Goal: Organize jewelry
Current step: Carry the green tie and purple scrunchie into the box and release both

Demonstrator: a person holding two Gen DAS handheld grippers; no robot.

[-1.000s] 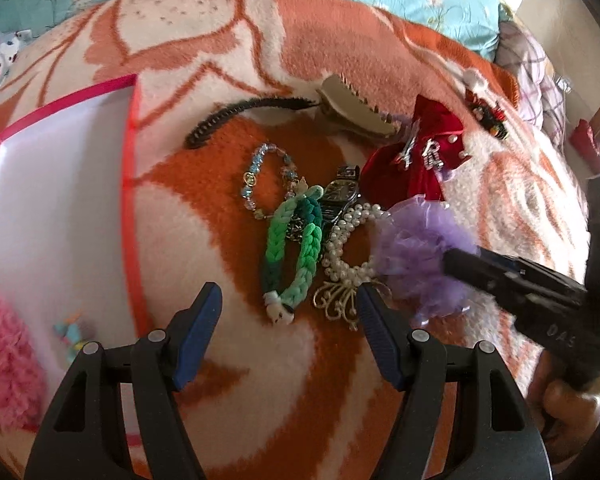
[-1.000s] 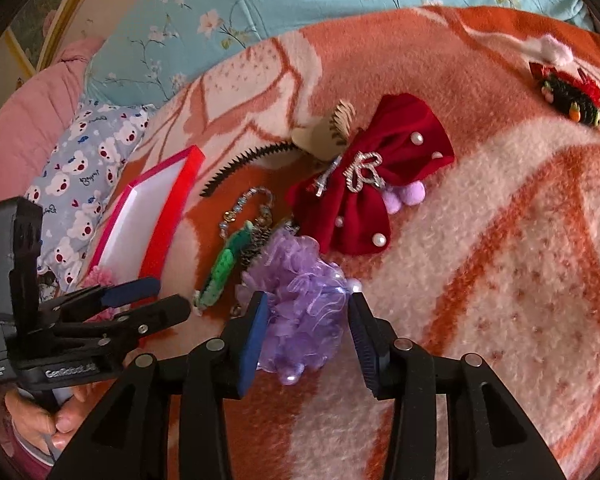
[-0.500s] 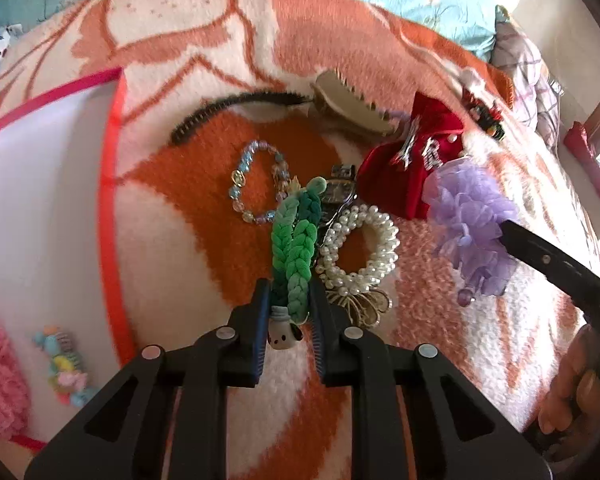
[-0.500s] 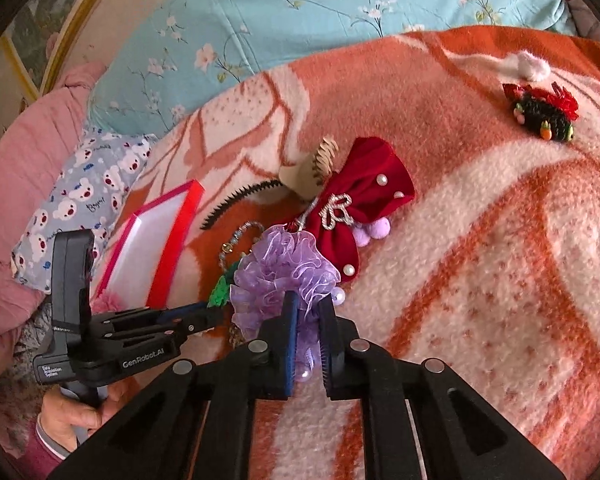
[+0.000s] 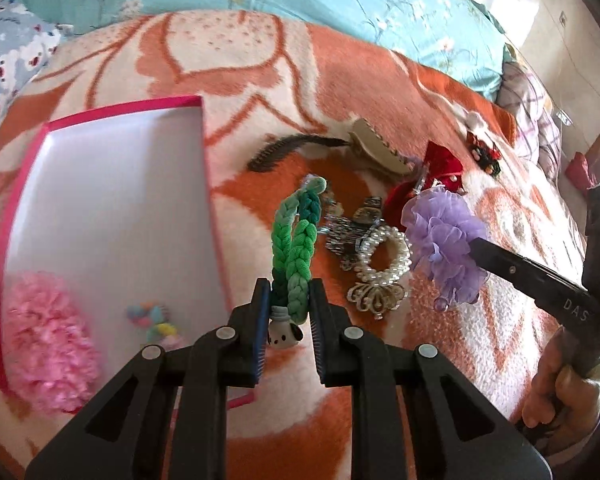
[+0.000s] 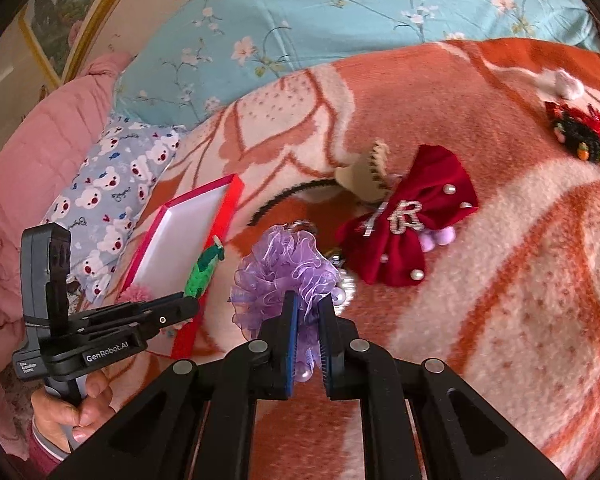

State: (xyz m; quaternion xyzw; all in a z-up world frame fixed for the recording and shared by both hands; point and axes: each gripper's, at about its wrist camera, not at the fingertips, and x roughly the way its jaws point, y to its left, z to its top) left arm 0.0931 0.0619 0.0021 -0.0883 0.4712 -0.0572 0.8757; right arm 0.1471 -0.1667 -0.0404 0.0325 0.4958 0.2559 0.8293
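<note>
An orange-and-cream fleece blanket [image 6: 500,280] covers the bed. Behind it lie a turquoise floral pillow [image 6: 360,12], a pale-blue bear-print pillow [image 6: 112,192] and a pink quilt [image 6: 24,168]. A gold-framed picture [image 6: 60,12] hangs on the wall.

A home bedroom is shown: beyond the fingers an orange-and-cream fleece blanket [image 6: 480,320] is spread over a bed, backed by a blue floral duvet [image 6: 340,16]; to their left a bear-print pillow [image 6: 112,196], pink bedding [image 6: 28,160] and a gilt-framed picture [image 6: 66,20] are seen
</note>
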